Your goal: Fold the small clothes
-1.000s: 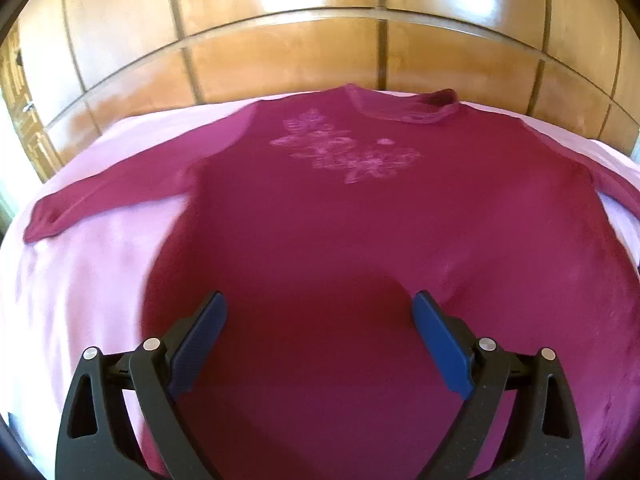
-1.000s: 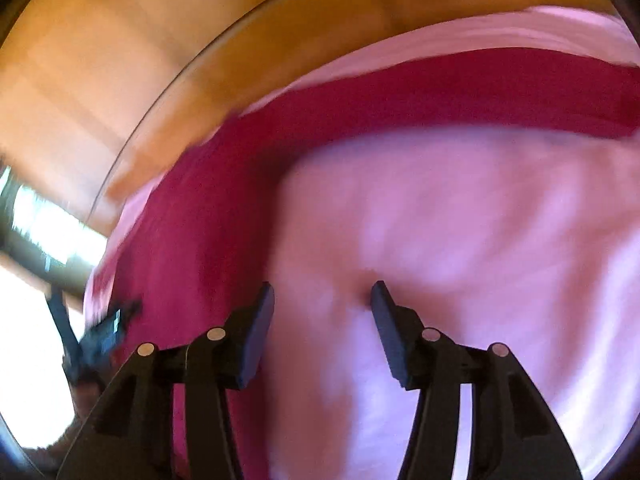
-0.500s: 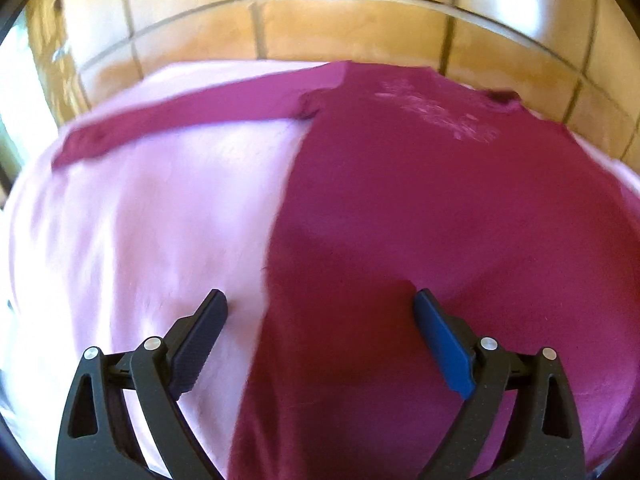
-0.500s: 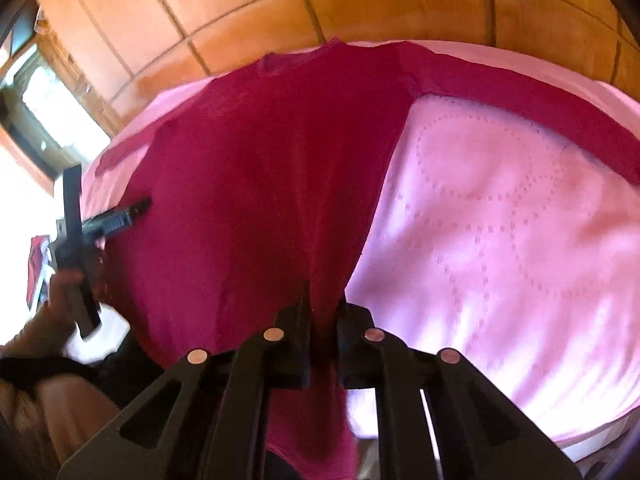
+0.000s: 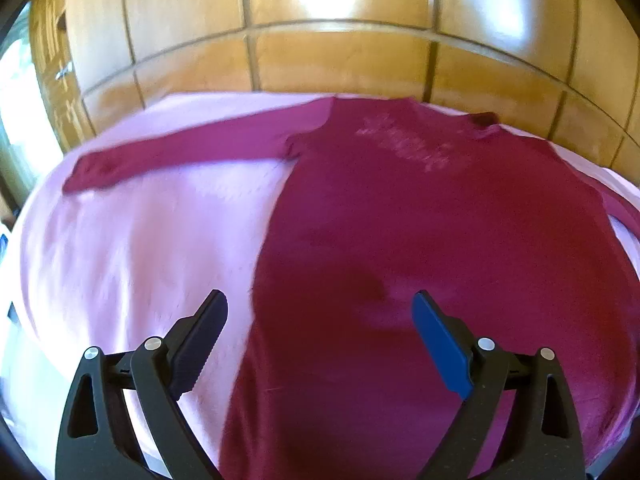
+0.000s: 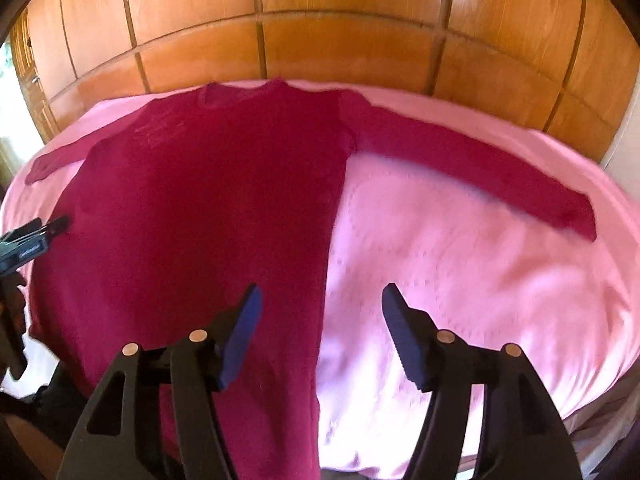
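Note:
A dark red long-sleeved top [image 5: 420,240] [image 6: 208,216] lies flat on a pink bedspread [image 5: 140,248] [image 6: 460,260], front up, both sleeves spread out sideways and the neck at the far side. My left gripper [image 5: 318,316] hovers open above the top's left side edge near the hem, nothing between its fingers. My right gripper [image 6: 320,312] hangs above the top's right side edge; its jaws are opening and hold nothing. The left gripper [image 6: 38,236] also shows at the left edge of the right wrist view.
Wooden panelled wardrobe doors [image 6: 340,28] rise behind the bed. The bedspread's near edge [image 6: 540,412] drops off at the lower right. A bright window [image 5: 16,112] lies to the far left. Bare bedspread lies beside each sleeve [image 6: 480,168].
The right gripper pinched the top's side edge half a second ago and has since let go and opened. The left gripper slid from over the body toward the top's left edge.

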The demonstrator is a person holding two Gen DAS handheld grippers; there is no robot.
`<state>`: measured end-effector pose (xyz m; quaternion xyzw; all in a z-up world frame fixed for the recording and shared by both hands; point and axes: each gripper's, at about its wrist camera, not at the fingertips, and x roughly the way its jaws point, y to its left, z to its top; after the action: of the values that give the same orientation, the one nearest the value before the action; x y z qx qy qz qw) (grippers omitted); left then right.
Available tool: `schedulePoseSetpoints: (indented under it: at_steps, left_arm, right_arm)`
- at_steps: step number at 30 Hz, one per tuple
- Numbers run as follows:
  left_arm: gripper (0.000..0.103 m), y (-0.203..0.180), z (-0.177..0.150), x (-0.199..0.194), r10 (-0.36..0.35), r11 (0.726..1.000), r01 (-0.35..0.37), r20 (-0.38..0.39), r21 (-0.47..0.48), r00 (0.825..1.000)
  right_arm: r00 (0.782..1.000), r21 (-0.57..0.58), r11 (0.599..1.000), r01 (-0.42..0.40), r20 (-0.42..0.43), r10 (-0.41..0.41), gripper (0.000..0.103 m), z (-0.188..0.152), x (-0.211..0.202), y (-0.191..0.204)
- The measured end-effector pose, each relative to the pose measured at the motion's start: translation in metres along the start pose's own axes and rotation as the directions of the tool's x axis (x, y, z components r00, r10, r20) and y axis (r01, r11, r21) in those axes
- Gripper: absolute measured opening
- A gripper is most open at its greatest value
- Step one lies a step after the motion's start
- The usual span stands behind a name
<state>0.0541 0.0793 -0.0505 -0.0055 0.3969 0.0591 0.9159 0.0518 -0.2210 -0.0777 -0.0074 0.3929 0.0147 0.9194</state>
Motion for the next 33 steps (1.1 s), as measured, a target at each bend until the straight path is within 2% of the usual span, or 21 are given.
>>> schedulePoseSetpoints:
  at_steps: [5, 12, 22, 33]
  left_arm:
    - [0.092, -0.027, 0.012, -0.007, -0.057, 0.998, 0.056, 0.028, 0.039, 0.998]
    - [0.092, -0.075, 0.014, -0.003, -0.112, 0.985, 0.109, 0.018, 0.134, 0.994]
    - [0.092, -0.112, 0.007, 0.006, -0.135, 0.962, 0.135, -0.015, 0.236, 0.991]
    - [0.092, -0.130, 0.006, 0.014, -0.137, 0.949, 0.144, -0.043, 0.279, 0.990]
  right_arm:
    - [0.998, 0.021, 0.999, 0.036, 0.043, -0.037, 0.068, 0.009, 0.006, 0.004]
    - [0.991, 0.029, 0.995, 0.091, 0.091, -0.094, 0.074, 0.015, 0.005, 0.008]
    - [0.982, 0.087, 0.986, 0.144, 0.109, -0.154, 0.079, 0.014, 0.001, -0.017]
    - [0.979, 0.110, 0.980, 0.166, 0.101, -0.177, 0.081, 0.013, 0.006, -0.039]
